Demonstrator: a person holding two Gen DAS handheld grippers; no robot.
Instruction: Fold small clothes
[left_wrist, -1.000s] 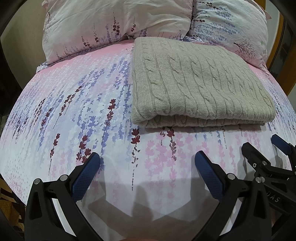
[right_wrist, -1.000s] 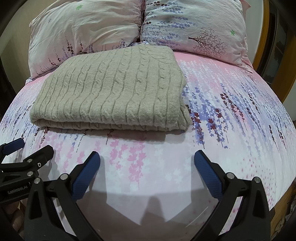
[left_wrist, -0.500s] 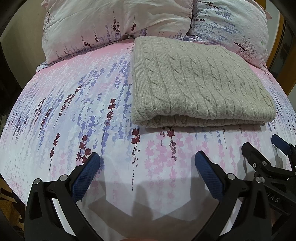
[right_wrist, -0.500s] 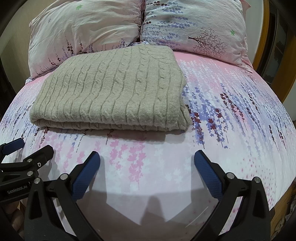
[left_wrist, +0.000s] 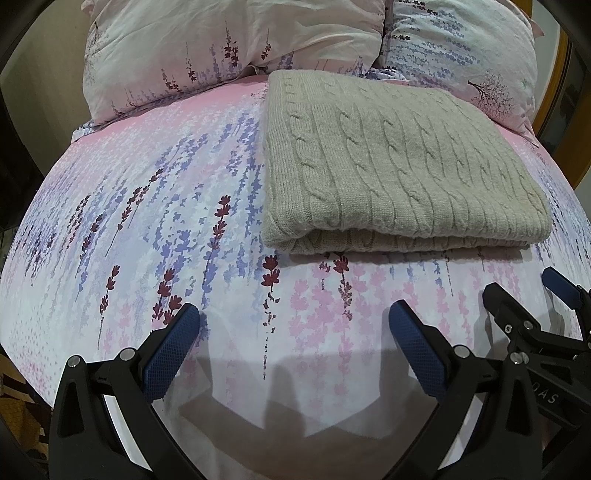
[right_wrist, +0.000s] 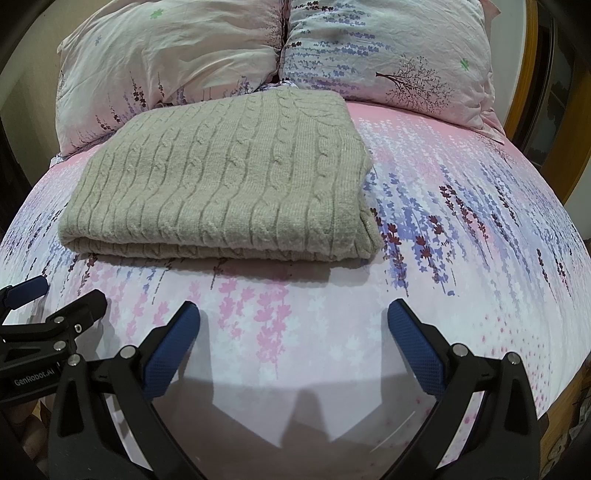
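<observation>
The left hand-held gripper (left_wrist: 293, 325) is held wide apart above the near edge of the bed (left_wrist: 147, 221), with nothing between its blue pads (left_wrist: 173, 347). The right hand-held gripper (right_wrist: 293, 325) is likewise spread wide and empty over the same near edge, and its shadow is cast on the sheet just below it. Each one is caught at the margin of the other's view: the right hand-held gripper (left_wrist: 524, 299) is seen at the lower right of the left wrist view, the left hand-held gripper (right_wrist: 62, 291) at the lower left of the right wrist view, so the two are placed side by side and apart.

A grey cable-knit sweater (left_wrist: 399, 177) is laid folded into a thick rectangle in the middle of the bed, its folded edge turned toward the near edge. It is seen again in the right wrist view as the same sweater (right_wrist: 225, 184), lying flat and touched by neither tool. Its far edge is set close against two pillows (right_wrist: 177, 62) propped at the head of the bed, side by side and touching each other. Bed and pillows are covered in a pink and white print of purple and dark red flower sprigs. A strip of wooden frame (right_wrist: 532, 74) is seen beyond the right edge of the bed.
</observation>
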